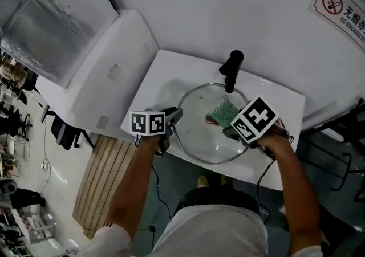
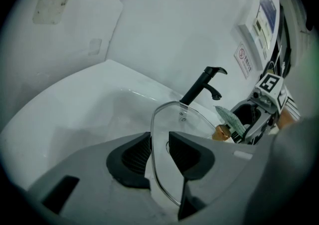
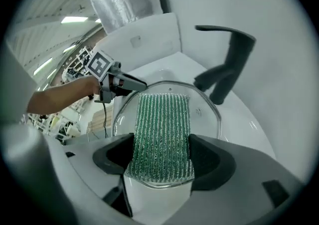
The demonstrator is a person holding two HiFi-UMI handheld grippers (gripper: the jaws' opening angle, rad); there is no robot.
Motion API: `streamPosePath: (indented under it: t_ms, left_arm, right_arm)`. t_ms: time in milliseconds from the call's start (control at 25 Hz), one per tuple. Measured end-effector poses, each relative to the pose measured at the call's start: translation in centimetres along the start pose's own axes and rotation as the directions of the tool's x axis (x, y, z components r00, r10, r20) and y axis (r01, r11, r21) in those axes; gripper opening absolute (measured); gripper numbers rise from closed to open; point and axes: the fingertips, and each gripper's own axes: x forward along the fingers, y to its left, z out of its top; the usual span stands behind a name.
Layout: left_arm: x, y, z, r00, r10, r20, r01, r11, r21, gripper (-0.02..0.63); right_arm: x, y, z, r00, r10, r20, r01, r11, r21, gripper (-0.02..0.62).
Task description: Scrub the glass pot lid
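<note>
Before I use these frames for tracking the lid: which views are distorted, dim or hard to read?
Head view: evenly lit and sharp, though the glass lid is see-through, mostly its rim showing. Left gripper view: fisheye, dim, black corners, right edge smeared. Right gripper view: fisheye, scrub pad crisp.

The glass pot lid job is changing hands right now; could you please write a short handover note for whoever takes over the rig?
Left gripper: shut on the left rim of the glass pot lid, holding it over the white sink, in front of the black faucet.
Right gripper: shut on the green scouring pad, which lies flat on the lid's glass on the faucet side.
Done: the lid is held and the pad is on it. The frames do not show how much has been scrubbed, and no suds or running water are visible.
Left: work the pad over the whole glass and the rim.
</note>
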Motion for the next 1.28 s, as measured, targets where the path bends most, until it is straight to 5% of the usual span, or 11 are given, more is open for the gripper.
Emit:
streamPosePath:
  t_ms: [320, 600, 720, 920, 1080, 1280]
  left_arm:
    - [0.1, -0.1, 0.0, 1.000, 0.010, 0.000, -0.010, 1.000, -0.001, 0.126]
    - [0.1, 0.0, 0.0, 1.000, 0.021, 0.006, -0.021, 1.000, -0.003, 0.126]
    - [0.1, 0.0, 0.0, 1.000, 0.024, 0.006, -0.024, 1.000, -0.002, 0.126]
    - [0.0, 0.1, 0.1, 1.000, 0.023, 0.012, -0.023, 1.000, -0.006, 0.126]
    - [0.0, 0.0, 0.0, 1.000, 0.022, 0.016, -0.021, 1.000, -0.009, 0.126]
    - [0.1, 0.0, 0.1, 1.000, 0.021, 0.022, -0.021, 1.000, -0.013, 0.126]
  right_arm:
    - [-0.5, -4.2, -4.8, 0.995, 0.024, 0.097, -0.047, 0.971, 0.236, 0.339]
    - [0.4, -4.6, -6.7, 0.991, 0.013, 0.132, -0.051, 0.956, 0.288, 0.339]
    - [-1.5, -2.9, -4.8, 0.985, -0.037, 0.170, 0.000, 0.977, 0.212, 0.339]
    - [-4.3, 3.3, 0.5, 0.970, -0.123, 0.208, 0.136, 0.989, -0.052, 0.339]
    - [-2.1, 8.1, 2.8, 0.976, -0.150, 0.155, 0.189, 0.943, -0.276, 0.339]
    - [1.9, 10.4, 3.5, 0.974, -0.213, 0.084, 0.228, 0.869, -0.438, 0.339]
